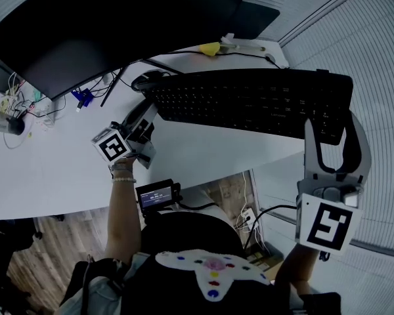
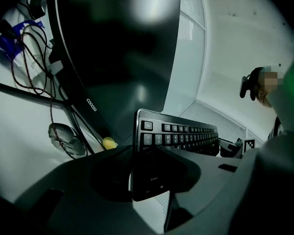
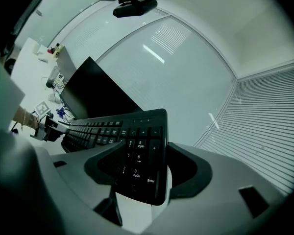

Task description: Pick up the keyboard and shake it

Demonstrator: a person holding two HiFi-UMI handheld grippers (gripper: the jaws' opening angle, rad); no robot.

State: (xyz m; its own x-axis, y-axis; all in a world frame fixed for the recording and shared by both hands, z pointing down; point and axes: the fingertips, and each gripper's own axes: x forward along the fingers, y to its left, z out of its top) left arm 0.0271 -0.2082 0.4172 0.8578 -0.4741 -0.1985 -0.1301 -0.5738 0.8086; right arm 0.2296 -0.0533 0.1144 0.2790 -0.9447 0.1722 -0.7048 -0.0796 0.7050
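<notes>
A black full-size keyboard (image 1: 249, 100) hangs in the air above the white desk (image 1: 59, 169), keys facing me. My left gripper (image 1: 146, 113) is shut on its left end, and that end (image 2: 152, 165) sits clamped between the jaws in the left gripper view. My right gripper (image 1: 333, 133) is shut on the right end. In the right gripper view the number-pad end (image 3: 137, 165) is pinched between the two dark jaws. The far edge of the keyboard reaches toward the monitor.
A large black monitor (image 1: 111, 18) stands at the back of the desk, its thin stand legs (image 2: 29, 94) spread over cables. A mouse (image 2: 63, 138) and a small yellow object (image 1: 210, 48) lie nearby. Slatted blinds (image 1: 374, 51) cover the right wall.
</notes>
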